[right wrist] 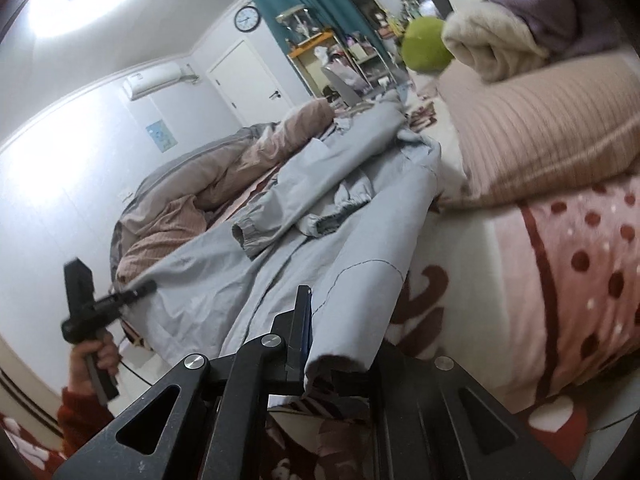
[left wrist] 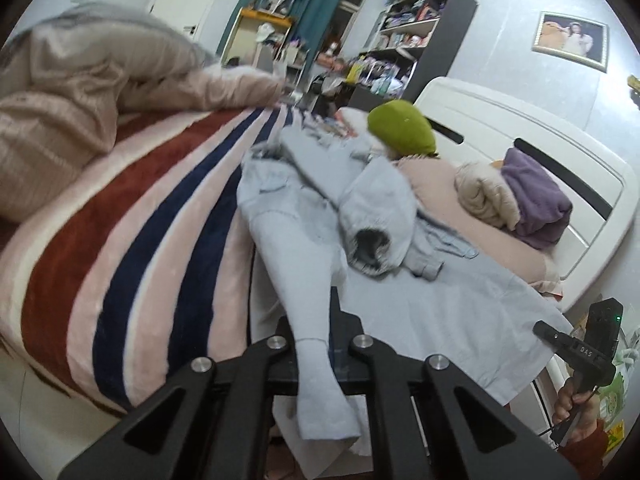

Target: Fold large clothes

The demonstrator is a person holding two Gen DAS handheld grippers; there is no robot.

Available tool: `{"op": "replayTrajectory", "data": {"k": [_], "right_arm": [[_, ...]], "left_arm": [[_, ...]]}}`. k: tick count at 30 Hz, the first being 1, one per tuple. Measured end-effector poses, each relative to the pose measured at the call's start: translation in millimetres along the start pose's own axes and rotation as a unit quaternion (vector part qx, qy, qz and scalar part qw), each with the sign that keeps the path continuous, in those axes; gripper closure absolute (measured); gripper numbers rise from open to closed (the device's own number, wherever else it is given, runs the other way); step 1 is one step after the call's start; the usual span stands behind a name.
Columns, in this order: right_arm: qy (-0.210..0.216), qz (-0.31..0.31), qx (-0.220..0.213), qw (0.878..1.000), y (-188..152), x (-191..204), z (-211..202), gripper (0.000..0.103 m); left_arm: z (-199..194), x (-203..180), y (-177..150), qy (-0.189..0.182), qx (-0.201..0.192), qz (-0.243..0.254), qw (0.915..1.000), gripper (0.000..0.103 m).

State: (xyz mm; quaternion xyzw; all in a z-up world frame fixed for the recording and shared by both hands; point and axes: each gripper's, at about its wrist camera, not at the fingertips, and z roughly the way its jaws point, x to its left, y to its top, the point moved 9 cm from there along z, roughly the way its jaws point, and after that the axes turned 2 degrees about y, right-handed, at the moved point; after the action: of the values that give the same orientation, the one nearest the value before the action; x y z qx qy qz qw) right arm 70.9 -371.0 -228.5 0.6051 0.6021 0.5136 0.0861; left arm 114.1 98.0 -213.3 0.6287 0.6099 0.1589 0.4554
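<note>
Left wrist view: the pale blue jacket (left wrist: 304, 216) lies spread on the bed (left wrist: 132, 216), running from the camera's 6 o'clock up toward 12 o'clock.
Jacket, long axis: lengthwise away from both grippers, hem edge nearest, collar end far, toward the green cushion (left wrist: 402, 128).
Sleeves: both folded in over the body, cuffs lying near the middle of the garment.
Left hand-held gripper (left wrist: 320, 344): nearly closed, a strip of the hem fabric caught between its fingers and hanging down toward 6 o'clock.
Right hand-held gripper (right wrist: 340, 344): fingers drawn in on the other hem corner; cloth drapes over the right finger and hides it, so the pinch looks firm but I judge rather than see it.
Which hand is nearer: neither clearly; each holds one corner of the same edge, the right one seen at 4 o'clock in the left view.
Coming move, as I judge it: lift the hem and carry it toward 12 o'clock over the sleeves.
Beyond: striped blanket (left wrist: 120, 240) at 9 o'clock, pink pillow (right wrist: 540, 128) and folded clothes (left wrist: 516, 196) at 2 o'clock.
</note>
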Motion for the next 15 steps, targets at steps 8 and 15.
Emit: {"op": "replayTrajectory", "data": {"k": [8,15], "right_arm": [[0.018,-0.017,-0.032,0.999,17,20,-24,0.101],[0.047,-0.047,-0.050,0.997,30,53,-54,0.101]], "left_arm": [[-32,-17,19,-0.024,-0.044,0.004,0.9988,0.101],[-78,-36,43,-0.039,-0.088,0.028,0.9949,0.101]]}}
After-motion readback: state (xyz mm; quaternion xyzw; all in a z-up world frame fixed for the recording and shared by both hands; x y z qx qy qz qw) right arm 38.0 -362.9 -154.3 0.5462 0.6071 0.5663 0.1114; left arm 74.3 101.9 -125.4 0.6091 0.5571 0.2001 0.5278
